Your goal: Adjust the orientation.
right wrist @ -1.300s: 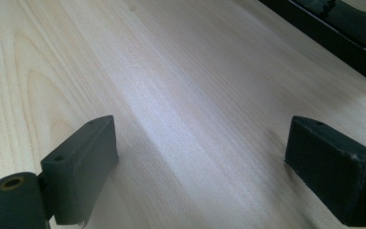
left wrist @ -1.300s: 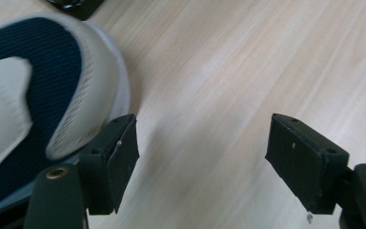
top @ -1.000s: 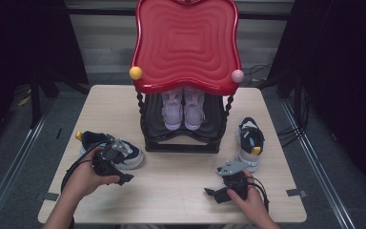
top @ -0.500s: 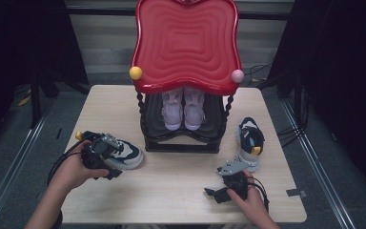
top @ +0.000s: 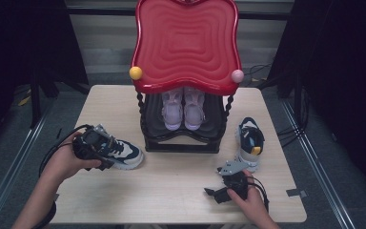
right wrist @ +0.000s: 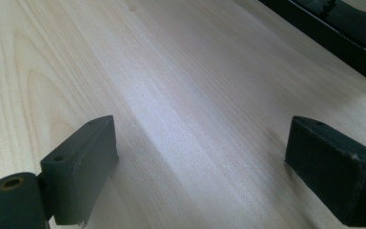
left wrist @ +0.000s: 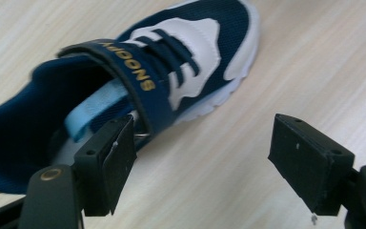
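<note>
The navy-and-white Snoopy sneaker (top: 119, 150) lies at the table's (top: 181, 186) left, where the left gripper (left wrist: 202, 160) has slid back over its heel since a moment ago. Its jaws are spread wide, one by the strap; the heel is cut off. The right gripper (top: 219, 193), lower right, gapes over bare wood.

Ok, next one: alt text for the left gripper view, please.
A navy and white child's shoe with a gold SNOOPY strap lies on a pale wooden table. The left claw hangs open at its heel end, one jaw beside the shoe's opening.
</note>
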Tool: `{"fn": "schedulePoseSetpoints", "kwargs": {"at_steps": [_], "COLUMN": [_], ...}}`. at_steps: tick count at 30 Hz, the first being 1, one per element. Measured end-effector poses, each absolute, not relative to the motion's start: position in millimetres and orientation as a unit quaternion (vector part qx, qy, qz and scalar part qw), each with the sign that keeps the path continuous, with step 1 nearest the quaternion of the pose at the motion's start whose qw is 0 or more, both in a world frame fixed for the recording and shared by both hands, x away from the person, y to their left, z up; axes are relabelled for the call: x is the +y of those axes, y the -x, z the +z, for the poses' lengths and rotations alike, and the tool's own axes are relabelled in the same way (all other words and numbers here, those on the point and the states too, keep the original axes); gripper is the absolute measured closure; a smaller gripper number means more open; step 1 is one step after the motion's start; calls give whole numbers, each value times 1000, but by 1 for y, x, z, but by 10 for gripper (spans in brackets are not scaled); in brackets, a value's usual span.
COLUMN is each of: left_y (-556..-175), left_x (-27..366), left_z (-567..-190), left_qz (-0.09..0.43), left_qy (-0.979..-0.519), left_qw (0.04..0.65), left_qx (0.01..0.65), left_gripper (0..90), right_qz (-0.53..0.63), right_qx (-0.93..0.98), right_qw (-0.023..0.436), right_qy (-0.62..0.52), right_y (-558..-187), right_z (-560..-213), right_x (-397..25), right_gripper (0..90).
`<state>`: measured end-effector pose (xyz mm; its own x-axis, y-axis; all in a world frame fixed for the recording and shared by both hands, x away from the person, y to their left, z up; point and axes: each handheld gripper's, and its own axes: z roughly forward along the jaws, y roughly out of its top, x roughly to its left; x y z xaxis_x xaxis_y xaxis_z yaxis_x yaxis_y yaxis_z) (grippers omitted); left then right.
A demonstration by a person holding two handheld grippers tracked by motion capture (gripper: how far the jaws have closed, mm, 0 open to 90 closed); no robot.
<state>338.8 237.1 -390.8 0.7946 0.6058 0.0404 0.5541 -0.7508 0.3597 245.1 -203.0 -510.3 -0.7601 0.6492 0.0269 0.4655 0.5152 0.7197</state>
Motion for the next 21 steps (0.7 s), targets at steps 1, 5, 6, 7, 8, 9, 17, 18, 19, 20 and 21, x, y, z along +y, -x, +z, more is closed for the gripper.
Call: {"fn": "schedulePoseSetpoints", "kwargs": {"at_steps": [1, 5, 6, 7, 8, 9, 17, 18, 19, 20, 21], "left_y": [-340, -345, -346, -347, -346, -346, -352, -354, -355, -356, -357], "left_x": [238, 237, 237, 236, 236, 235, 239, 240, 241, 242, 243], "left_z": [-392, -395, -394, -394, -393, -391, -390, -391, -393, -396, -399], "left_qz": [78, 83, 84, 84, 87, 89, 106, 107, 105, 104, 97], "left_qy": [-933, -937, -939, -940, -940, -939, -935, -935, -935, -933, -935], "left_qw": [167, 163, 159, 157, 160, 163, 163, 162, 159, 160, 153], "left_qx": [310, 297, 292, 290, 288, 289, 297, 298, 300, 306, 305], "left_gripper": [234, 222, 222, 222, 222, 222, 222, 222, 223, 222, 222], "right_qz": [371, 371, 371, 371, 371, 371, 371, 371, 371, 371, 371], "right_qx": [862, 862, 862, 862, 862, 862, 862, 862, 862, 862, 862], "right_qw": [124, 124, 124, 124, 124, 124, 124, 124, 124, 124, 124], "right_qy": [-323, -324, -323, -324, -324, -323, -324, -324, -324, -324, -323], "right_y": [-245, -245, -245, -245, -245, -245, -245, -245, -245, -245, -245], "right_z": [-510, -510, -510, -510, -510, -510, -510, -510, -510, -510, -510], "right_x": [-203, -203, -203, -203, -203, -203, -203, -203, -203, -203, -203], "right_gripper": [96, 96, 96, 96, 96, 96, 96, 96, 96, 96, 96]}}
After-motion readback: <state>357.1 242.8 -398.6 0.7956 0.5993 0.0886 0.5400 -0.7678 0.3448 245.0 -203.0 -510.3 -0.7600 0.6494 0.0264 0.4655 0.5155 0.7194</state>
